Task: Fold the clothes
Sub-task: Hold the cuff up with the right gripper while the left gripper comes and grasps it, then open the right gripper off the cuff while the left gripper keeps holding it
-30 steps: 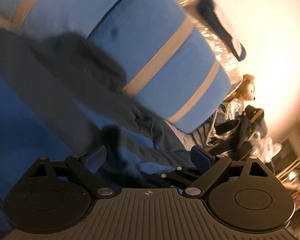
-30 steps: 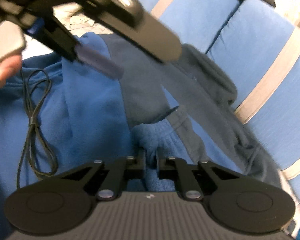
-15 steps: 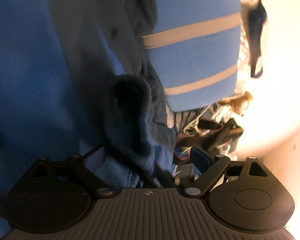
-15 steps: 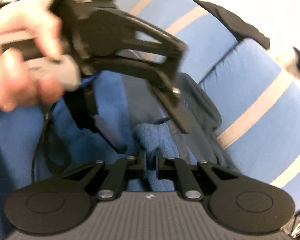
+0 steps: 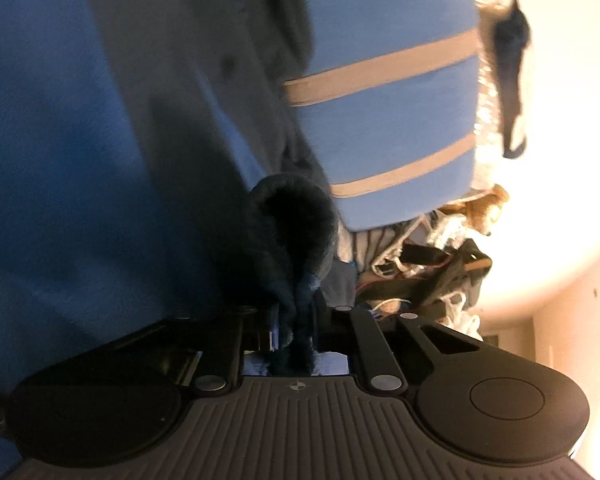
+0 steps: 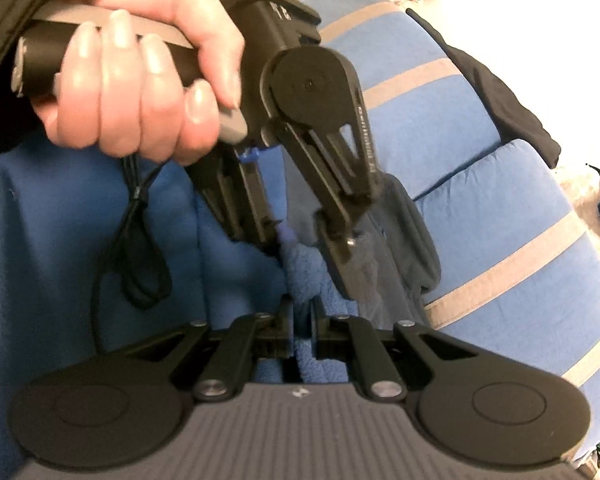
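Fleece [image 6: 300, 276] lies bunched on blue bedding beside striped cushions [image 6: 480, 208]. Left claw [image 5: 296, 320] is clamped on its dark cuff; right claw [image 6: 300, 316] is pinched on a blue fold.

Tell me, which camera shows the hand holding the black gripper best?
The right wrist view: the person's left hand wraps around the handle of the black left gripper, fingers plain to see. The left wrist view shows no hand, only that gripper's jaws pinching the fuzzy blue fleece garment.
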A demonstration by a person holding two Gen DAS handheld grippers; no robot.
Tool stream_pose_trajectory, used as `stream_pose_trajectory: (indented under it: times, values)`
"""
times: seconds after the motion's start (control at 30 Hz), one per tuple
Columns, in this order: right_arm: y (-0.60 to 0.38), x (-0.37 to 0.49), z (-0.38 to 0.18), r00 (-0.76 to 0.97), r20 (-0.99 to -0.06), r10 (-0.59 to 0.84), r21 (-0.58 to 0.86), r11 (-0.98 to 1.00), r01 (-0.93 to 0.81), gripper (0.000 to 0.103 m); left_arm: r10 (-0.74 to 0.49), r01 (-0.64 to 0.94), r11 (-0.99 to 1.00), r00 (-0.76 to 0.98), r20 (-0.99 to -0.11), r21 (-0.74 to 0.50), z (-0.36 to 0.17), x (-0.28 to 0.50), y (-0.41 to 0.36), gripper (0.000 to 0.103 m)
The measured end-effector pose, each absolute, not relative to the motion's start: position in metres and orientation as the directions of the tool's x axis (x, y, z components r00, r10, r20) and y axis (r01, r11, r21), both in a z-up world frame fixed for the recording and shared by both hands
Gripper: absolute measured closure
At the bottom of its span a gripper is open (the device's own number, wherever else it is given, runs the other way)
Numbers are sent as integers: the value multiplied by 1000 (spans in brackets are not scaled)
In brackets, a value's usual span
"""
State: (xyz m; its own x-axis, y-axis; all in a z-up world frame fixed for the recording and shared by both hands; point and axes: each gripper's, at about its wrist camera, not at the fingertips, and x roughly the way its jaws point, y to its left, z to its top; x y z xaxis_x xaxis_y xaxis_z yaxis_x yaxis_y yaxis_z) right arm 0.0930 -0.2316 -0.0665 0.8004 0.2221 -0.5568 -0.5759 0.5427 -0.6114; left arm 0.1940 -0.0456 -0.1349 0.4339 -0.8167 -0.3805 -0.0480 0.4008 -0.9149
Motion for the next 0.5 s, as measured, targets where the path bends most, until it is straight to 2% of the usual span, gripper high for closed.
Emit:
stream_pose_trajectory:
  times: [0.07, 0.1, 0.13, 0.17, 0.23, 0.27, 0.3, 0.33, 0.5]
  values:
    - [-233, 94, -65, 803, -554, 219, -610, 550, -571, 95, -812, -8, 420, 442, -380, -907, -128, 192, -47, 90]
    - [-233, 95, -65, 808, -549, 212, -612, 557, -562, 90, -811, 12, 428, 446, -379, -903, -125, 191, -48, 90]
    - [-233, 96, -64, 814, -544, 204, -613, 565, -552, 72, -809, 32, 437, 450, -377, -899, -122, 190, -49, 90]
    - [-234, 97, -64, 821, -537, 192, -618, 573, -538, 69, -807, 54, 447, 456, -376, -893, -118, 188, -50, 90]
    - [-238, 99, -64, 839, -521, 158, -627, 596, -502, 48, -793, 120, 490, 474, -384, -863, -104, 185, -52, 91]
    - [-242, 100, -64, 845, -514, 146, -625, 612, -485, 40, -781, 158, 523, 484, -396, -837, -96, 184, -54, 91]
    - [-246, 102, -64, 852, -508, 131, -620, 631, -466, 27, -770, 187, 548, 494, -404, -815, -88, 182, -55, 90]
    - [-252, 104, -64, 857, -503, 112, -613, 653, -444, 22, -762, 205, 563, 504, -407, -801, -81, 181, -56, 91]
    - [-290, 115, -69, 873, -488, -14, -590, 742, -318, 17, -741, 238, 588, 540, -398, -773, -52, 177, -54, 91]
